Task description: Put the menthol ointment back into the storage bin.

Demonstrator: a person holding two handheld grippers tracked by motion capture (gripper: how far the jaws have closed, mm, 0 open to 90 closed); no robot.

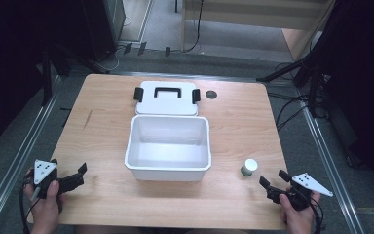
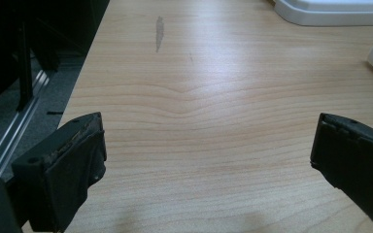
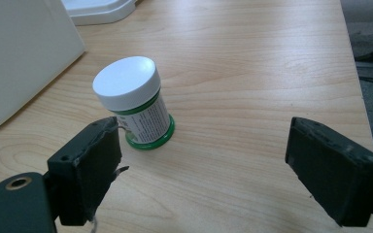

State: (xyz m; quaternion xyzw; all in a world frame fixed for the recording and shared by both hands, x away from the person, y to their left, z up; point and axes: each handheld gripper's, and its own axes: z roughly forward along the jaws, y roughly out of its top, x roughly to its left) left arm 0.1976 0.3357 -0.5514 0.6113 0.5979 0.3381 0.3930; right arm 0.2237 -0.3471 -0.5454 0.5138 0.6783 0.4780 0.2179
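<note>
An open white plastic box point(image 1: 168, 147) stands in the middle of the wooden table point(image 1: 102, 126), empty inside. Its white lid point(image 1: 167, 97) with a black handle and black clasps lies flat just behind it. A small jar point(image 1: 248, 167) with a white cap and green base stands upright to the right of the box; the same jar point(image 3: 135, 104) shows in the right gripper view, just ahead of the left jaw. My right gripper point(image 1: 274, 179) is open, close behind the jar. My left gripper point(image 1: 69, 171) is open near the front left corner, over bare wood.
A dark round hole point(image 1: 211, 94) sits in the table's back right area. A grey smear point(image 2: 159, 32) marks the wood at the left. Metal rails point(image 1: 19, 151) run along both table sides, with black stands and cables on the floor beyond.
</note>
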